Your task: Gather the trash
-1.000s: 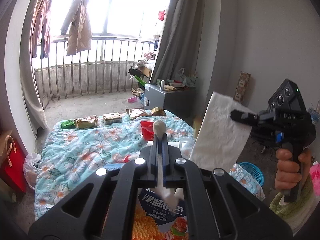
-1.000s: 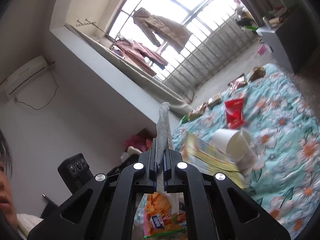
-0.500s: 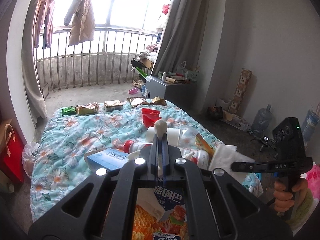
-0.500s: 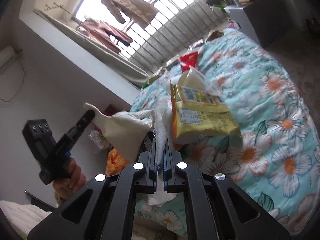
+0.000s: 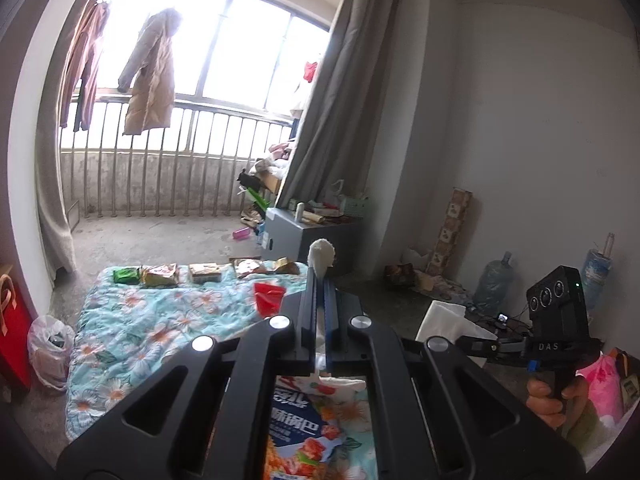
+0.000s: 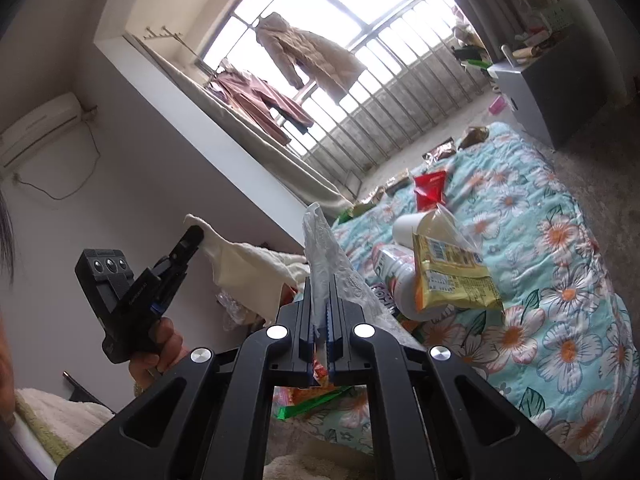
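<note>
Snack packets, red wrapper litter floral quilt (far end). Left gripper clamps white cloth; right gripper clamps clear plastic bag.

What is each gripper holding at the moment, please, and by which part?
Both are shut on one white bag. The left gripper pinches one corner of its rim; the right gripper pinches the crinkled rim opposite.

Beige coat hanging at window, grey curtain, grey cabinet, water jug, floral quilt
</note>
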### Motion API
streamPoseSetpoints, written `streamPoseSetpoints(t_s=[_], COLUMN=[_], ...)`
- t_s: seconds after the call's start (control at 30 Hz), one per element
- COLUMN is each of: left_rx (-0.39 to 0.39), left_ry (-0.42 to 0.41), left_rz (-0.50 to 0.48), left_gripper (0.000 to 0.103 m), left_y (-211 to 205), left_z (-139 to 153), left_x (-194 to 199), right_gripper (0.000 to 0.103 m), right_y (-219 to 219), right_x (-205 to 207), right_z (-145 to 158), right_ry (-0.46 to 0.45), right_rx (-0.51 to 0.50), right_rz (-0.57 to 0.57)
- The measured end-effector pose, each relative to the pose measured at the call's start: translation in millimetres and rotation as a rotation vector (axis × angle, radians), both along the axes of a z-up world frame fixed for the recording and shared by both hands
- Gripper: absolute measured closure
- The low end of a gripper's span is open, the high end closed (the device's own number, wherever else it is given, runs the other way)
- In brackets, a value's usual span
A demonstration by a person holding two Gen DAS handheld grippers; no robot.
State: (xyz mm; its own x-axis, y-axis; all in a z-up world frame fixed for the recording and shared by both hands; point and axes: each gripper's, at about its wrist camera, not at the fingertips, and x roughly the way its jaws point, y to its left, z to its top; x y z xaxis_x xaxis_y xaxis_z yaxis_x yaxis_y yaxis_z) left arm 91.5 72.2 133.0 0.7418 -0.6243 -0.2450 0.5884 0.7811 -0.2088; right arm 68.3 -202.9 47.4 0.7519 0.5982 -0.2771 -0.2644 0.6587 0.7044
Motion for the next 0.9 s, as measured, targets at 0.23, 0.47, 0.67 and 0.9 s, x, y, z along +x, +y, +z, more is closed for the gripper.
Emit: streamPoseSetpoints(t_s=[0.23,0.47,0.67,0.9], left_rx=[-0.013,-0.019,-0.004,0.057], left_ry=[-0.043,-0.007,0.032,0.067], left_rz=[-0.077,-0.172,-0.260,-0.365], left_gripper=[0.102,0.102,0.102,0.102], left_y=[-20,-58,-108,-189], left_z=[10,17,17,10], left_x=[-18,-20,-22,-23], right_gripper=[0.098,0.098,0.098,0.098], right_y=[-25,-65,-106,-150], right_x=[-28,-67,-103,-139], right_z=[14,20,13,-8], right_ry=[-0.048,-0.107,-0.129,-0.124], right_rx=[0.056,0.081,0.118,0.144], right_rz=[-0.067,-0.179,-0.293,-0.447])
